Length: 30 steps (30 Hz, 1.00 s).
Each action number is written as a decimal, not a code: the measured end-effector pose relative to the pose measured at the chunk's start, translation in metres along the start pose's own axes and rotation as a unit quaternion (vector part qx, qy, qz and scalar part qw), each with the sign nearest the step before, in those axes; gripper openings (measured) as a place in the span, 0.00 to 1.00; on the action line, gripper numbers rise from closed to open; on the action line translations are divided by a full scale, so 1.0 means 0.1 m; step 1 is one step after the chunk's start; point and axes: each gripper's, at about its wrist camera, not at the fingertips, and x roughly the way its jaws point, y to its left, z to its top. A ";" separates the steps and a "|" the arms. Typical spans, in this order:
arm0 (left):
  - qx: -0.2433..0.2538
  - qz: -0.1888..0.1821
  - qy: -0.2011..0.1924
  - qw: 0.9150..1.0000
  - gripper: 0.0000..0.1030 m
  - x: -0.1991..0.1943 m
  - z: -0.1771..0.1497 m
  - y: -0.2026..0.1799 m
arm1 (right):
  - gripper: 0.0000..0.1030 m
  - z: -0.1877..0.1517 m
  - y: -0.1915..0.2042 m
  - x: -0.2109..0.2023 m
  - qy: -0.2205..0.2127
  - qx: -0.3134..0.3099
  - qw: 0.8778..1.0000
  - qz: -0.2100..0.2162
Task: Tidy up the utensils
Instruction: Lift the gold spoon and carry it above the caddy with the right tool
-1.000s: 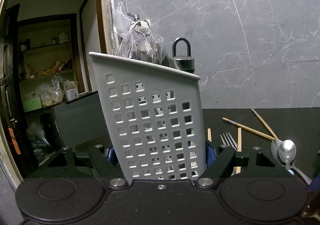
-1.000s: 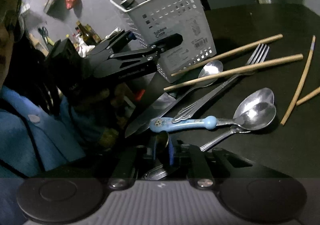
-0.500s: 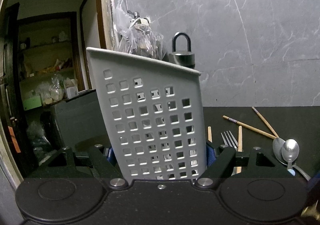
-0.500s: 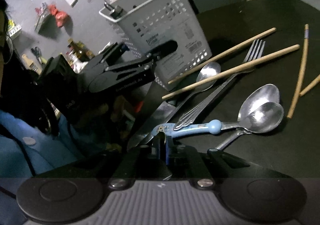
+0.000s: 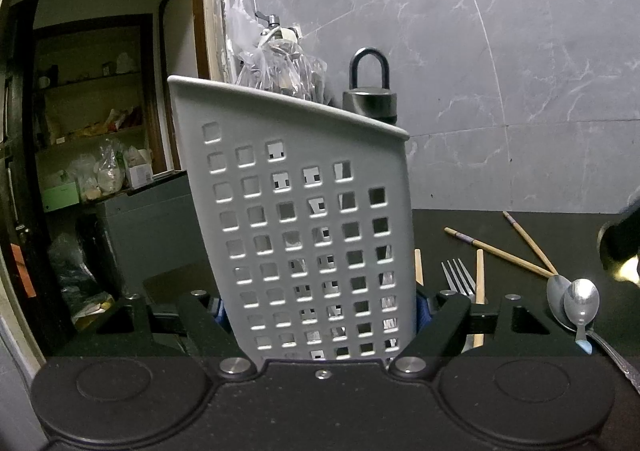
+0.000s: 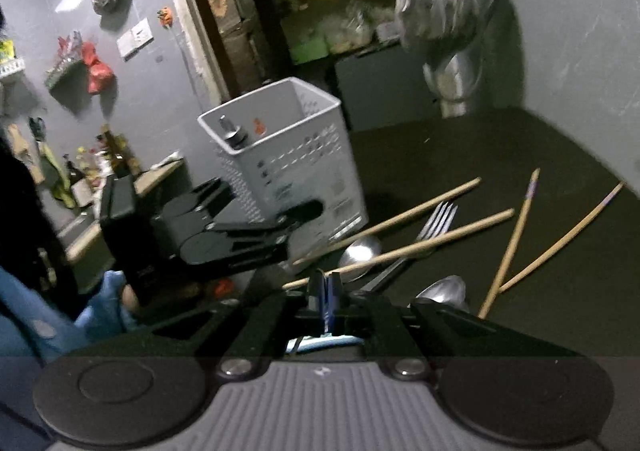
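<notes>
Lifted since a moment ago, my right claw [image 6: 325,293] is clamped on the blue-handled spoon [image 6: 320,343]; left claw [image 5: 322,315] grips the basket [image 5: 304,219] on the surface. Next: drop it in.

You had a matt white plastic caddy [image 5: 304,235], glossy metal spoons [image 5: 581,303], bare wooden chopsticks [image 6: 404,249] and a dull black desk [image 6: 500,147] before you.

Home kitchen w/ pantry: grey marble-look wall tiles [image 5: 500,51], open doorway to pantry shelves [image 5: 92,131] w/ food pkgs, cutlery & chopsticks [image 6: 404,251] on dark table [image 6: 500,147].
</notes>
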 end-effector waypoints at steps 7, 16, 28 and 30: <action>-0.001 -0.001 0.001 1.000 0.77 0.01 0.00 0.00 | 0.01 0.11 0.04 -0.14 -0.038 -0.011 0.998 -0.048; -0.004 -0.004 0.001 1.000 0.76 0.02 -0.01 0.02 | 0.01 0.58 0.25 -0.47 -0.167 -0.064 0.978 -0.103; -0.006 -0.004 0.002 1.000 0.76 0.07 -0.03 0.02 | 0.01 1.37 0.49 0.03 -0.355 -0.138 0.920 -0.089; -0.006 -0.003 0.002 1.000 0.76 0.07 -0.04 0.02 | 0.01 1.36 0.51 0.22 -0.357 -0.137 0.920 -0.082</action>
